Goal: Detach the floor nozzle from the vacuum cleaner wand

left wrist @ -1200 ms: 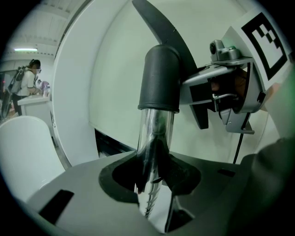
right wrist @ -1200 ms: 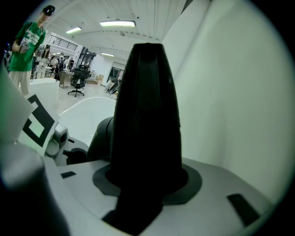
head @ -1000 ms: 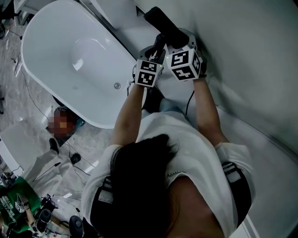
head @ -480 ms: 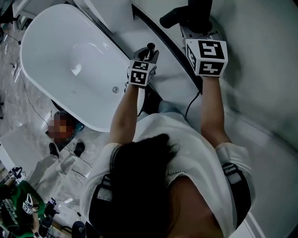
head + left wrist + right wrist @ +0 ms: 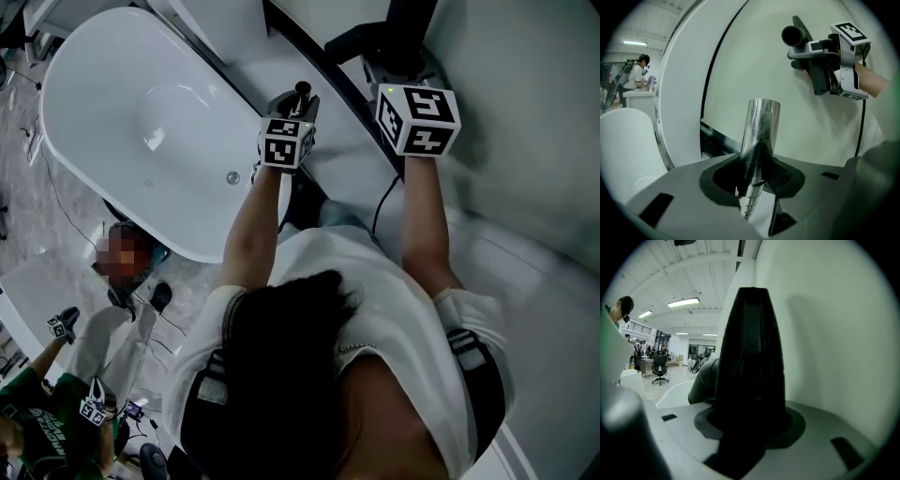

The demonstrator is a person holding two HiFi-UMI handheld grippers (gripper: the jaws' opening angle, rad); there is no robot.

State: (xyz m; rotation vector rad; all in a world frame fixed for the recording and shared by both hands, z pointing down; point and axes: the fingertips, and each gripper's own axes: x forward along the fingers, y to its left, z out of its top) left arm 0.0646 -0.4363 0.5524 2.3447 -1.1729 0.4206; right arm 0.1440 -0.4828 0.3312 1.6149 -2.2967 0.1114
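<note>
My left gripper [image 5: 298, 103] is shut on the shiny metal vacuum wand [image 5: 302, 91]. In the left gripper view the wand [image 5: 758, 136] stands up between the jaws, its open top end bare. My right gripper [image 5: 397, 67] is shut on the black floor nozzle [image 5: 380, 37], held higher and to the right of the wand, apart from it. The left gripper view shows that right gripper [image 5: 820, 54] with the nozzle's round socket [image 5: 793, 34] at upper right. In the right gripper view the nozzle [image 5: 750, 357] fills the space between the jaws.
A white oval bathtub [image 5: 103, 84] lies at the left. A white curved wall [image 5: 525, 112] with a black strip [image 5: 328, 80] runs behind the grippers. A black cable [image 5: 380, 202] hangs under the right hand. Another person [image 5: 42, 422] and cables are on the floor at lower left.
The two grippers were side by side with nozzle and wand joined. The right gripper has since risen and rolled away to the right with the nozzle, leaving the wand in the still left gripper.
</note>
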